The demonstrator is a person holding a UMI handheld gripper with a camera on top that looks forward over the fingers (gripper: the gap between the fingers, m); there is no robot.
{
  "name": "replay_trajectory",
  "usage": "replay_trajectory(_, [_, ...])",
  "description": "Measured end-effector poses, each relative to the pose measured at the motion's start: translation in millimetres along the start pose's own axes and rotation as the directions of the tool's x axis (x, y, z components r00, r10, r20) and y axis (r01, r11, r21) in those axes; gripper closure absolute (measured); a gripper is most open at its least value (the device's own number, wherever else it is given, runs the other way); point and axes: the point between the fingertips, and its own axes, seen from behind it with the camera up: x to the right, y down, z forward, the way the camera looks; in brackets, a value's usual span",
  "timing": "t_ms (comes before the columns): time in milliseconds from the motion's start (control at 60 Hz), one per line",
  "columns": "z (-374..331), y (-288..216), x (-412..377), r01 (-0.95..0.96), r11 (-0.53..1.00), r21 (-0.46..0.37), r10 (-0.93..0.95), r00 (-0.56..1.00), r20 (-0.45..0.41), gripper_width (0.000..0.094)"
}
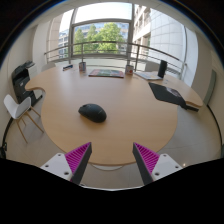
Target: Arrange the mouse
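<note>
A black mouse (92, 112) lies on a large round wooden table (120, 135), beyond my fingers and a little to the left. My gripper (112, 160) is open and empty, held above the table's near edge. The magenta pads (80, 155) stand wide apart with nothing between them.
A dark mouse mat (166, 94) with a small object on it lies on the right of the table. A laptop-like flat thing (105, 72) and small items (82, 66) sit at the far side by the windows. Chairs (20, 95) stand at the left.
</note>
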Motion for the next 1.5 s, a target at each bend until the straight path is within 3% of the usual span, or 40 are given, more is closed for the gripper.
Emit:
replay_trajectory(250, [93.6, -47.5, -58.5, 0.064, 0.998, 0.028, -0.065, 0.997, 0.031, 0.0108])
replay_trajectory(483, [138.4, -89.6, -58.8, 0.041, 0.999, 0.027, -0.042, 0.999, 0.01, 0.0119])
replay_trajectory(567, [150.3, -98.1, -60.1, -0.003, 1.0, 0.019, 0.002, 1.0, 0.026, 0.0182])
replay_trajectory(667, [159.1, -103.0, -65.0, -0.02, 1.0, 0.016, 0.019, 0.999, 0.051, 0.0364])
replay_trajectory(950, [156.8, -108.4, -68.3, -0.009, 1.0, -0.017, 0.009, 0.999, 0.035, 0.0543])
replay_trajectory(1050, [140.0, -149.7, -67.0, -0.033, 0.998, 0.048, 0.031, 0.998, 0.05, 0.0552])
replay_trajectory(1217, [83.4, -281.6, -30.6, -0.095, 0.956, 0.277, 0.071, 0.993, 0.095, 0.0554])
replay_trajectory(1367, [53.6, -391.5, 62.8, -0.156, 0.882, 0.445, 0.13, 0.988, 0.088, 0.0554])
replay_trajectory(1500, [89.3, -428.8, 189.1, -0.172, 0.864, 0.474, 0.188, 0.982, 0.014, 0.0556])
